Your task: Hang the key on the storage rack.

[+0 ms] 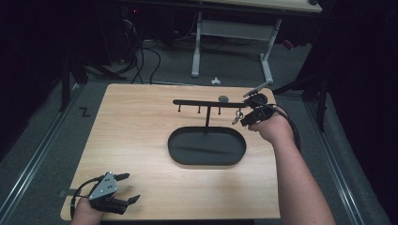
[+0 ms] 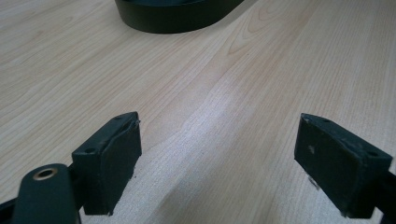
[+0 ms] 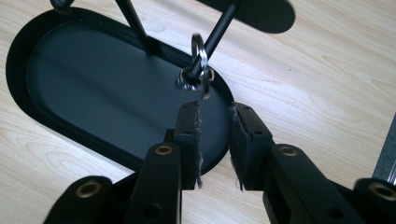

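A light wooden table (image 1: 141, 140) is seen across the middle of the high view. Right of centre on it, a black oval tray (image 1: 207, 146) is set, from which a thin black stand (image 1: 207, 104) with a crossbar rises. A silver keyring (image 3: 198, 65) is hung on the bar's right end, above the tray's rim in the right gripper view. Just below it the right gripper (image 3: 214, 140) is held, its jaws narrowly parted with nothing between them. At lower left the left gripper (image 1: 127, 187) is seen, its jaws spread wide over bare wood. No writing can be read.
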Demonstrator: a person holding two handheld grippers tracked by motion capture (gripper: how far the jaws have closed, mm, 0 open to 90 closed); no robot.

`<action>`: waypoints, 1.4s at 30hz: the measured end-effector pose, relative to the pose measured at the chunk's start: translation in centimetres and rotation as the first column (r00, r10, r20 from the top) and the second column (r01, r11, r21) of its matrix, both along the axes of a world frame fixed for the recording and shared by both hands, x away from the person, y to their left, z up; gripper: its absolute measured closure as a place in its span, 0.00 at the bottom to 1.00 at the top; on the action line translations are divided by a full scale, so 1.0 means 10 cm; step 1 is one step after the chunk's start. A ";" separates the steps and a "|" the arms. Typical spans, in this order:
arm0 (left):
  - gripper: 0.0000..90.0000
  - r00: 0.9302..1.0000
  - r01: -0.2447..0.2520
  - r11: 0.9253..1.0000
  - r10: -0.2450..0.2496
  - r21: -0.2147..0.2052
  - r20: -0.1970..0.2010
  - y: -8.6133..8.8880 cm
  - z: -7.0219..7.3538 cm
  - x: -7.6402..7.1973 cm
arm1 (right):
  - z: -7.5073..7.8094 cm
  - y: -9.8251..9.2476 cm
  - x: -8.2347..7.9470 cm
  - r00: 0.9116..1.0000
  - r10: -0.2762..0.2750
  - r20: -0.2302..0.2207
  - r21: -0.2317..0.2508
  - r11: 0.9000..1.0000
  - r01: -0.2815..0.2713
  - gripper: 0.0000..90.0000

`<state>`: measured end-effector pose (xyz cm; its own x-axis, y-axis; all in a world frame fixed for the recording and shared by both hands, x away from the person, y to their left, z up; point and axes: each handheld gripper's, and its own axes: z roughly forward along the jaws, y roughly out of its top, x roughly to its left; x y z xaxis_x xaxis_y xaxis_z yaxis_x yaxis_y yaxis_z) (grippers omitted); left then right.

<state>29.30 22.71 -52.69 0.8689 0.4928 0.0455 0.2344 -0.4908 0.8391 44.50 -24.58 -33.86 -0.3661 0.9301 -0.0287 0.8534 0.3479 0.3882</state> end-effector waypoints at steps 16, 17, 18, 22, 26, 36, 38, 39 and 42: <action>0.17 1.000 0.003 1.000 -0.003 0.004 -0.001 0.00 0.00 -0.01 | -0.16 -0.03 -0.03 1.000 -0.008 -0.024 0.019 1.000 0.008 0.79; 0.17 1.000 0.004 1.000 -0.004 0.004 0.000 0.00 0.00 -0.01 | -0.20 -0.03 -0.04 1.000 -0.005 -0.028 0.019 1.000 0.005 0.78; 0.17 1.000 0.004 1.000 -0.004 0.005 0.001 0.00 0.00 -0.01 | -0.20 -0.03 -0.04 1.000 -0.005 -0.028 0.019 1.000 0.005 0.78; 0.17 1.000 0.002 1.000 -0.002 0.002 0.001 0.01 0.00 -0.02 | -0.26 -0.03 -0.05 0.999 -0.009 -0.033 0.027 1.000 0.010 0.77; 0.17 1.000 -0.002 1.000 0.002 -0.001 0.002 0.02 0.00 -0.02 | -0.35 -0.04 -0.07 0.999 -0.008 -0.039 0.033 0.999 0.010 0.74; 0.17 1.000 -0.016 1.000 0.016 -0.011 0.004 0.05 -0.01 -0.04 | -0.71 -0.07 -0.23 1.000 -0.018 -0.013 0.071 0.997 0.019 0.56; 0.17 1.000 -0.016 1.000 0.016 -0.010 0.005 0.06 0.00 -0.04 | -0.78 -0.10 -0.28 0.999 -0.031 0.009 0.084 0.996 0.030 0.53; 0.17 1.000 -0.016 1.000 0.016 -0.010 0.008 0.06 0.00 -0.04 | -0.81 -0.11 -0.30 0.999 -0.036 0.021 0.093 0.995 0.034 0.52; 0.17 1.000 -0.016 1.000 0.016 -0.009 0.009 0.05 0.00 -0.04 | -0.87 -0.14 -0.35 0.998 -0.046 0.048 0.106 0.994 0.040 0.50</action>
